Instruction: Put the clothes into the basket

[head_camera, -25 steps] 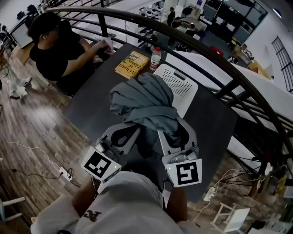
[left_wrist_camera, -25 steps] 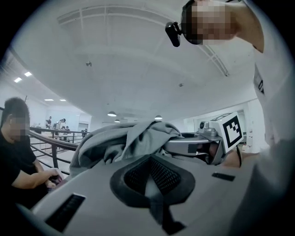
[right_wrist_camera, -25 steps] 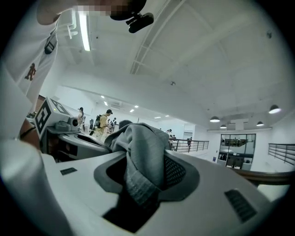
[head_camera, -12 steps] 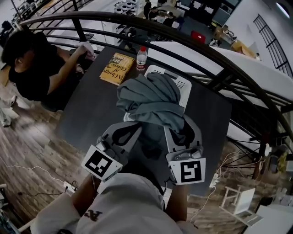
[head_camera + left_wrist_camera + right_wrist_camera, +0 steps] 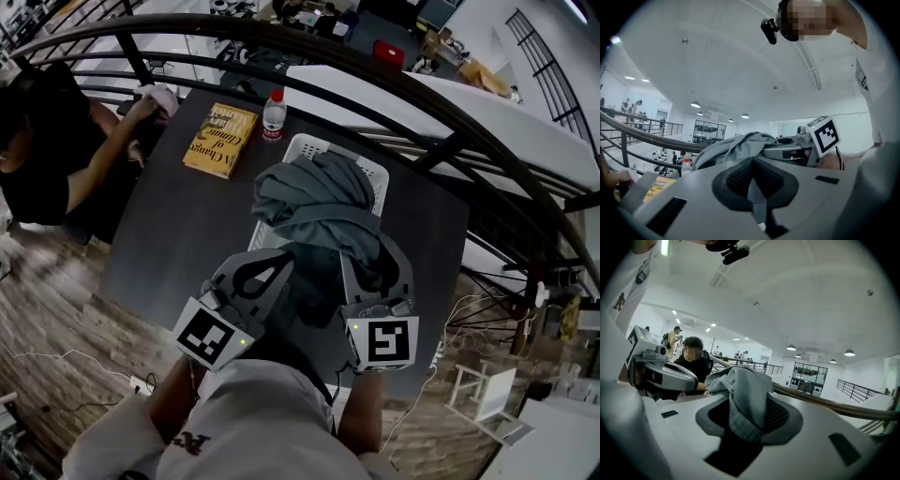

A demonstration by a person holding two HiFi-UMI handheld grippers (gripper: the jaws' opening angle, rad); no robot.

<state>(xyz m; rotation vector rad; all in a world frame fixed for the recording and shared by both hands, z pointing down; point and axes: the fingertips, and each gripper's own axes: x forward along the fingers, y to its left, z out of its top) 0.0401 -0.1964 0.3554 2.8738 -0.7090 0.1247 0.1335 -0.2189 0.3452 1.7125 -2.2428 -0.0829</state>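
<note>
Head view, garment (image 5: 314, 202) above basket (image 5: 321, 146) rim

Book (image 5: 220, 141): yellow cover, ahead and left of the left gripper (image 5: 274, 269). Dark title; "of" legible, next word seems "Chinese", the rest unreadable.
Bottle (image 5: 273, 114): just right of the book; label too small to read.
Marker cubes: black-and-white square codes on left gripper and right gripper (image 5: 366, 261); no letters or digits.
Shirt (image 5: 253, 422): dark print, cut off, unreadable.

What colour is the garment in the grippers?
The garment is plain blue-grey; head view shows it best.
</note>
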